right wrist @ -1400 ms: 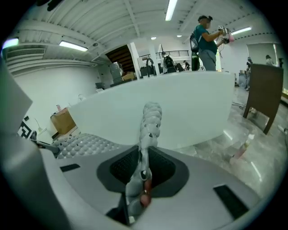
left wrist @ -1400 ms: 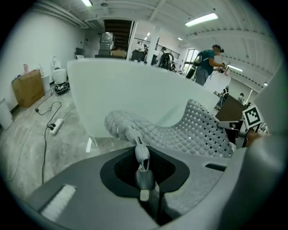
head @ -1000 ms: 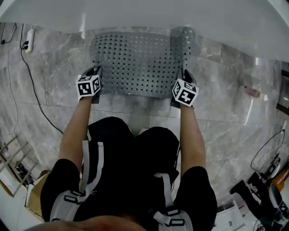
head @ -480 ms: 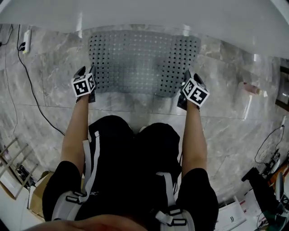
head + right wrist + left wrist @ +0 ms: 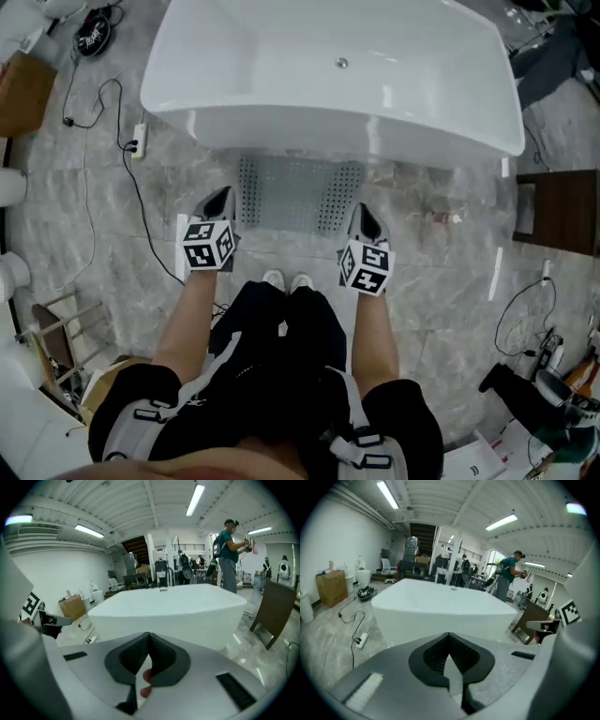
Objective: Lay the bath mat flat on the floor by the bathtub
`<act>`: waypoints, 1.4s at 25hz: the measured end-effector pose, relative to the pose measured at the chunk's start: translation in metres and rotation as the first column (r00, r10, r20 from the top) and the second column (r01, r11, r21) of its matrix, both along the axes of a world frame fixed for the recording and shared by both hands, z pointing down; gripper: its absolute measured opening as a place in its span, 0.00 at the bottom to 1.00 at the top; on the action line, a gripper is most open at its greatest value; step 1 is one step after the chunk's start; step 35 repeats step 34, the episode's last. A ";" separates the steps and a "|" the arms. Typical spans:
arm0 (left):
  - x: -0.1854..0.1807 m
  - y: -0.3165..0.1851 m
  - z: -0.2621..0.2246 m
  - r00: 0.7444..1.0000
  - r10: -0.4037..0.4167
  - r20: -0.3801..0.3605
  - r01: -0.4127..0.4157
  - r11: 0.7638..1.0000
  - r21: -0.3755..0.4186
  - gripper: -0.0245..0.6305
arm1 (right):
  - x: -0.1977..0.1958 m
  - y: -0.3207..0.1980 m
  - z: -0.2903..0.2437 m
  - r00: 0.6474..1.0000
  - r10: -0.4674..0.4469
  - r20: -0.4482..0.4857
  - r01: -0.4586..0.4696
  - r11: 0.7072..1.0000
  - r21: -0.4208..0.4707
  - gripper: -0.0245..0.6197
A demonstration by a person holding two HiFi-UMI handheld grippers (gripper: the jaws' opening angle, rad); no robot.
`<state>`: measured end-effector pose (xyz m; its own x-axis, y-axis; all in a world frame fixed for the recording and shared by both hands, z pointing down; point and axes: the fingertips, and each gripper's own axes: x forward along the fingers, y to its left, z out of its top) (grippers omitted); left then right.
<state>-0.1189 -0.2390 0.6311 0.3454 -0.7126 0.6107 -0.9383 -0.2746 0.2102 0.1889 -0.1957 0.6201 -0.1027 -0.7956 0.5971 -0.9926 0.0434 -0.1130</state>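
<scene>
The grey perforated bath mat (image 5: 298, 194) lies flat on the marble floor, right against the near side of the white bathtub (image 5: 337, 84). Both grippers hang above the mat's near corners and touch nothing. My left gripper (image 5: 217, 195) is over the left corner, my right gripper (image 5: 363, 211) over the right one. In the left gripper view the jaws (image 5: 449, 638) are shut and empty, pointing at the tub (image 5: 440, 606). The right gripper view shows the same: jaws (image 5: 149, 638) shut with nothing between them, tub (image 5: 173, 606) straight ahead.
A power strip (image 5: 138, 141) with a black cable lies on the floor left of the tub. A cardboard box (image 5: 23, 89) stands at far left, a dark wooden table (image 5: 558, 211) at right. My white shoes (image 5: 288, 280) are just short of the mat. People stand far behind the tub.
Both grippers let go of the mat, which now lies flat by the tub. The grippers rose off it and shut, and the head view pulled up and back.
</scene>
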 end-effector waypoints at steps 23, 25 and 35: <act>0.076 0.049 -0.471 0.996 0.088 -0.003 -0.072 0.843 0.533 0.04 | 0.037 0.039 -0.441 0.996 0.068 0.059 -0.088 0.858 0.506 0.04; 0.081 0.052 -0.472 0.996 0.092 0.019 -0.087 0.838 0.538 0.04 | 0.041 0.041 -0.441 0.996 0.075 0.054 -0.092 0.859 0.503 0.04; 0.087 0.062 -0.473 0.994 0.106 0.020 -0.100 0.840 0.533 0.04 | 0.042 0.050 -0.444 0.996 0.075 0.036 -0.083 0.855 0.513 0.04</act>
